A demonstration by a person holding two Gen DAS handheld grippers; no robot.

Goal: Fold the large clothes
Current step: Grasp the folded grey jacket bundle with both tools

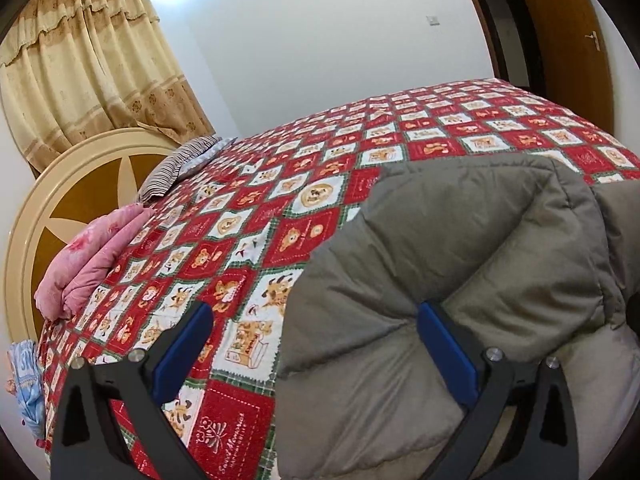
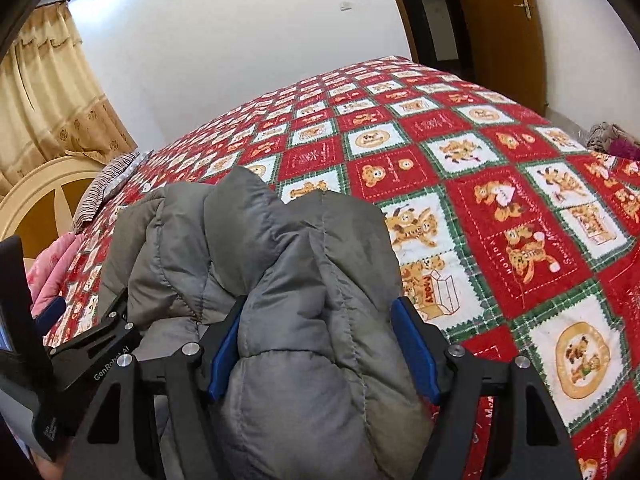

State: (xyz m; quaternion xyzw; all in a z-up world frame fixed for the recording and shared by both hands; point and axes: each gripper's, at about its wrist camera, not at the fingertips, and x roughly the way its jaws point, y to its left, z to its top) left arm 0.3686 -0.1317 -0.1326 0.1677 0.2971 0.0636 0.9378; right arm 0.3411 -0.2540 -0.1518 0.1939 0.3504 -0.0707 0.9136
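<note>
Grey padded jacket (image 1: 460,264) on red-checked bedspread (image 1: 224,216), mid-fold.
Left wrist: left gripper (image 1: 316,344) spread, one pad on the jacket edge, gripping nothing; the bulk may slump. Right wrist: right gripper (image 2: 324,348) clamps a thick fold that may spring out; "GenRobot AI" on the neighbouring gripper, "Snoky" on the bedspread.

I am in a home bedroom: a bed (image 1: 400,128) with a patterned cover, a round headboard (image 1: 48,216), pillows (image 1: 180,168), curtains (image 1: 92,80) and a wooden door (image 2: 504,20).
</note>
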